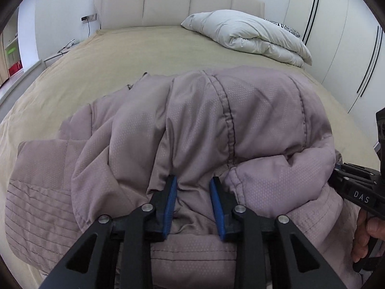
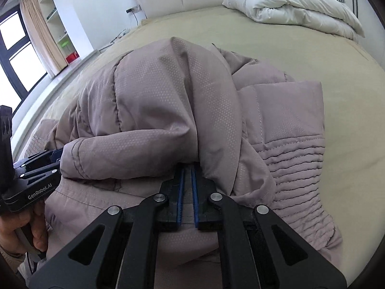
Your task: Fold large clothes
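Observation:
A mauve padded jacket (image 1: 199,120) lies bunched on the tan bed (image 1: 120,60); it also shows in the right wrist view (image 2: 156,101). My left gripper (image 1: 193,180) has its blue pads closed on a thick fold of the jacket near its front edge. My right gripper (image 2: 189,167) is nearly closed, pinching a fold of the jacket that drapes over its tips. Each gripper shows at the edge of the other's view: the right one (image 1: 336,168), the left one (image 2: 56,155). A ribbed cuff or hem (image 2: 296,154) lies to the right.
A folded white duvet (image 1: 252,36) with a zebra-print pillow (image 1: 286,27) lies at the bed's far right, by the padded headboard (image 1: 168,2). White wardrobe doors (image 1: 336,24) stand on the right. A window and curtain (image 2: 36,36) are on the left.

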Motion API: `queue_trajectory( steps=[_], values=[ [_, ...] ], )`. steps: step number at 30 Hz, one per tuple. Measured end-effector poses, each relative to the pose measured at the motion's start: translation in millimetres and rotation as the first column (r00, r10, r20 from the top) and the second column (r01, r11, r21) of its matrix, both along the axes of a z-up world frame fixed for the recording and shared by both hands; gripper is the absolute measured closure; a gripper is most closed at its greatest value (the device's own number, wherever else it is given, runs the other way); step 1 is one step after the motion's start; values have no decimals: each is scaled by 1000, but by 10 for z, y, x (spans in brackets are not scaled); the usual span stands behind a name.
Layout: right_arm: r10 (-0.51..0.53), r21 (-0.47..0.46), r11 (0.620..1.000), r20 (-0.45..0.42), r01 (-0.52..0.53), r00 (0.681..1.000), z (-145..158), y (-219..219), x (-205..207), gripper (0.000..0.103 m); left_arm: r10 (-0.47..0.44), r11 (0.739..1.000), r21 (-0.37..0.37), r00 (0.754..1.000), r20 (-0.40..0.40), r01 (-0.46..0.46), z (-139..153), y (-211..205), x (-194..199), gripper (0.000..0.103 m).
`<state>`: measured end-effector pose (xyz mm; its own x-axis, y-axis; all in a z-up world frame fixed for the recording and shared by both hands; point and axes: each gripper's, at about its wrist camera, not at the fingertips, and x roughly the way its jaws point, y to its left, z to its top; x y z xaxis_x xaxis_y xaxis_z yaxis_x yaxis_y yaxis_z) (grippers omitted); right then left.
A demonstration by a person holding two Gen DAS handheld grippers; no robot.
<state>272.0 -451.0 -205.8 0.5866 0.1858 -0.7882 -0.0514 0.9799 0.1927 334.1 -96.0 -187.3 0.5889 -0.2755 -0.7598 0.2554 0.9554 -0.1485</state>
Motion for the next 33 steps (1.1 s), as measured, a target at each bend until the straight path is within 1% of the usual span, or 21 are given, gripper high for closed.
queue_trajectory(
  steps=[1,2,5,6,8,10,11,12,13,15,16,18,20,22,24,26,27,29,31,33],
  values=[
    [-9,14,1000,-7,9,1000,92,-9,-33,97,-3,1000,-7,1000,6,3,72,24,-75,72],
    [-21,58,998,22,20,1000,249,-53,-95,97,-3,1000,-19,1000,20,4,138,56,-150,72],
    [-44,151,988,167,18,985,704,-174,-188,97,29,997,-80,995,96,-22,444,182,-296,69],
    [-52,167,986,191,20,980,796,-192,-156,96,44,995,-89,992,118,-34,536,206,-270,67],
    [-52,164,986,198,20,979,893,-178,50,96,47,996,-86,989,137,-35,664,194,-100,67],
    [-47,143,989,183,20,982,872,-126,326,96,50,998,-45,985,163,-43,731,138,136,67],
    [-35,155,988,168,9,985,836,-97,486,96,46,999,-27,988,150,-43,711,108,274,67],
    [-25,148,989,140,4,990,820,-100,708,96,42,999,-16,992,119,-41,649,75,424,67],
    [-22,118,993,112,8,993,749,-28,797,96,38,999,-7,995,92,-37,583,50,538,67],
    [-33,56,998,28,31,999,477,68,1049,96,35,999,20,999,30,-36,348,-6,742,67],
    [-29,40,999,8,29,1000,334,87,1107,96,33,999,35,999,16,-34,260,-15,770,67],
    [-14,2,1000,50,14,999,194,108,1109,96,24,997,68,1000,3,-24,96,-67,807,66],
    [-10,-21,1000,78,12,997,70,106,1100,96,27,998,60,1000,11,-27,10,-65,798,65],
    [-1,-43,999,83,4,997,10,123,1110,96,25,999,38,1000,-3,-25,-70,-31,818,65],
    [7,-50,999,46,-5,999,42,148,1155,96,24,1000,4,999,-31,-24,-115,20,865,65],
    [7,-49,999,-2,-7,1000,120,132,1212,96,22,1000,2,999,-40,-22,-124,39,873,65],
    [-1,-29,1000,-5,1,1000,206,112,1250,96,20,1000,6,999,-39,-20,-125,43,865,65],
    [1,26,1000,45,-2,999,428,106,1298,96,22,1000,5,999,-34,-22,-136,44,860,65],
    [15,21,1000,96,-17,995,641,150,1375,96,24,1000,3,999,-28,-24,-144,40,855,65],
    [47,-1,999,81,-48,996,706,256,1572,96,24,1000,-10,999,-24,-24,-162,69,844,65]
  ],
)
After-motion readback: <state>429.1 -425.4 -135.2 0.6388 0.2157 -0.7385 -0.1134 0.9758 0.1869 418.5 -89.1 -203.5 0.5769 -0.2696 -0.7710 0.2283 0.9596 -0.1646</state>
